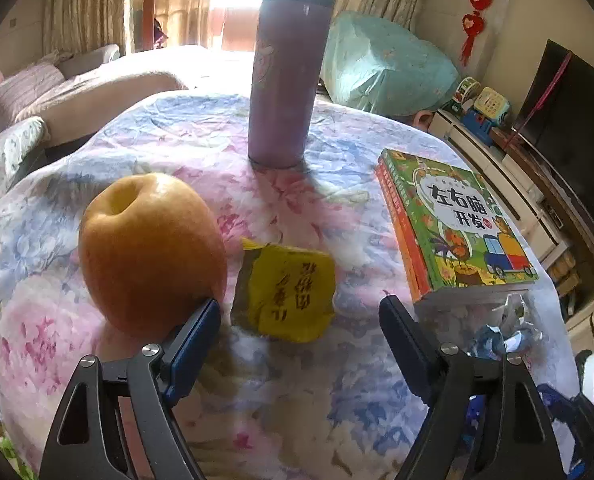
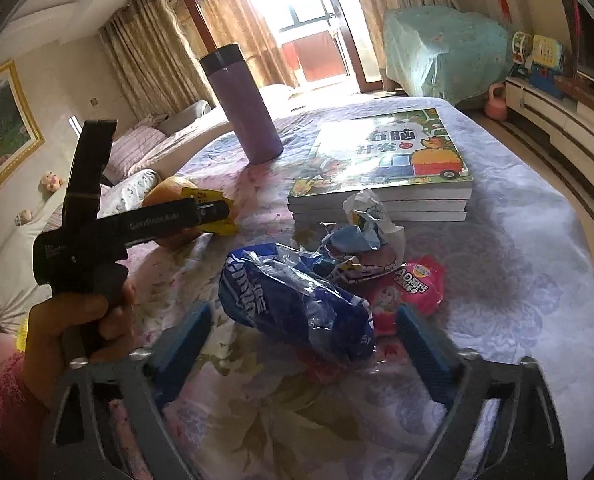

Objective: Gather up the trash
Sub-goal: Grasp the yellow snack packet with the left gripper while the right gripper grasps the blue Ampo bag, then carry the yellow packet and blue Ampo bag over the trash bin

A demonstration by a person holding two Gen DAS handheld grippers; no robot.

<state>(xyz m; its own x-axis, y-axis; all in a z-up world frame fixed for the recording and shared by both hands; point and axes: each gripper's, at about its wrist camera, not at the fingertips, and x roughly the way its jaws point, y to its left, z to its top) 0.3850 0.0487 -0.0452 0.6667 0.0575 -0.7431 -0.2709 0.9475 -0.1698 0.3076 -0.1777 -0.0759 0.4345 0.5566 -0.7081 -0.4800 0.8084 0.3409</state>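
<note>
A crumpled yellow wrapper (image 1: 289, 292) lies on the floral cloth, right of a yellow-orange apple (image 1: 149, 252). My left gripper (image 1: 299, 308) is open, its fingertips on either side of the wrapper's near end without pressing on it. The left fingertip (image 1: 207, 312) is close against the apple. In the right wrist view a crumpled blue plastic bag (image 2: 297, 304) lies between the fingers of my open right gripper (image 2: 303, 314), with small gaps on both sides. Behind it lie a white-and-blue wrapper (image 2: 367, 220) and a pink packet (image 2: 421, 284).
A tall purple flask (image 1: 289, 72) stands at the back of the cloth-covered table (image 1: 297, 400). A stack of picture books (image 1: 457, 220) lies to the right, with wrappers at its near end. A hand (image 2: 73, 320) in a pink sleeve holds the left gripper. Sofa left, cabinet right.
</note>
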